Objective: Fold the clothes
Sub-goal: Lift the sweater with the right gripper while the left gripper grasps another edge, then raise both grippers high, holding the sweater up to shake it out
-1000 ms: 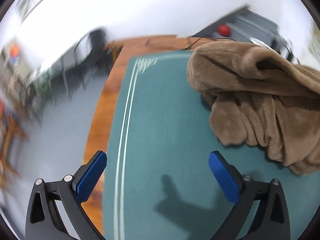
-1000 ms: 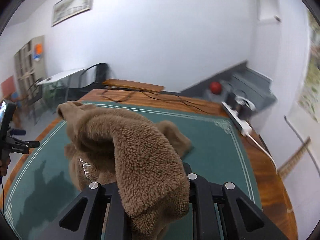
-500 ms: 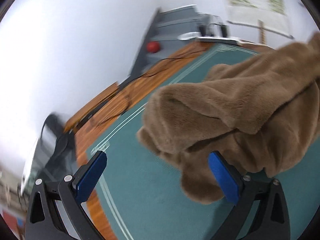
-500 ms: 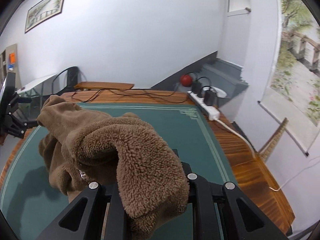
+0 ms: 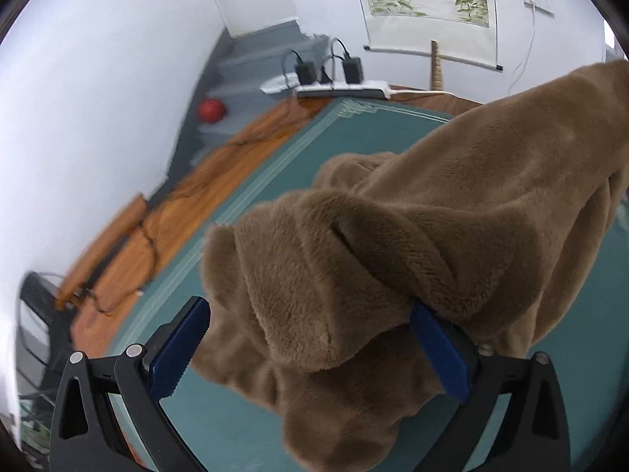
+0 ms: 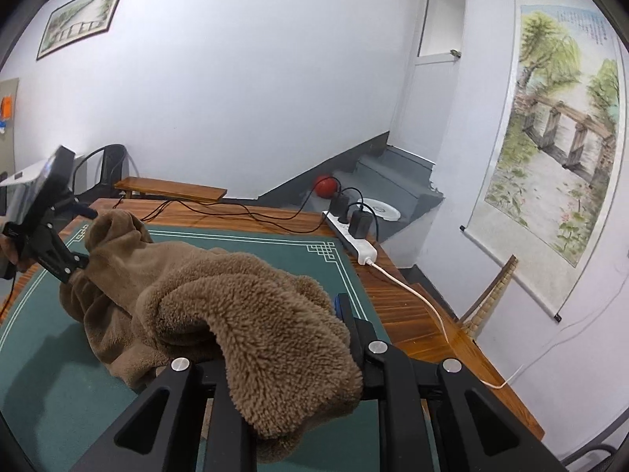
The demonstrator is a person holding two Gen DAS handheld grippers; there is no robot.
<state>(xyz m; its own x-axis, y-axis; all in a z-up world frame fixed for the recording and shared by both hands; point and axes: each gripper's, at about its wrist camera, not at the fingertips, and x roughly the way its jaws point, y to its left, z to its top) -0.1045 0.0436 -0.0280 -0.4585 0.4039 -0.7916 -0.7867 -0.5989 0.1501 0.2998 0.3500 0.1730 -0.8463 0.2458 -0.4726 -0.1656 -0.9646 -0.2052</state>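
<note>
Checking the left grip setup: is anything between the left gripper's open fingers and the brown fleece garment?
Nothing visible. The brown fleece garment already lies between the open fingers of the left gripper, over the green mat. The right gripper is shut on its other end.

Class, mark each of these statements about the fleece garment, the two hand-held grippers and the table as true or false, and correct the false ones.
1. The right hand-held gripper is shut on the brown fleece garment. True.
2. The left hand-held gripper is clamped shut on the garment. False: its blue pads stand wide apart, with a fold of garment between them.
3. The garment lies flat and neatly folded. False: it is bunched, partly lifted off the green mat.
4. A white power strip with black plugs sits on the wooden table edge. True.
5. The ball near the steps is blue. False: it is red.
</note>
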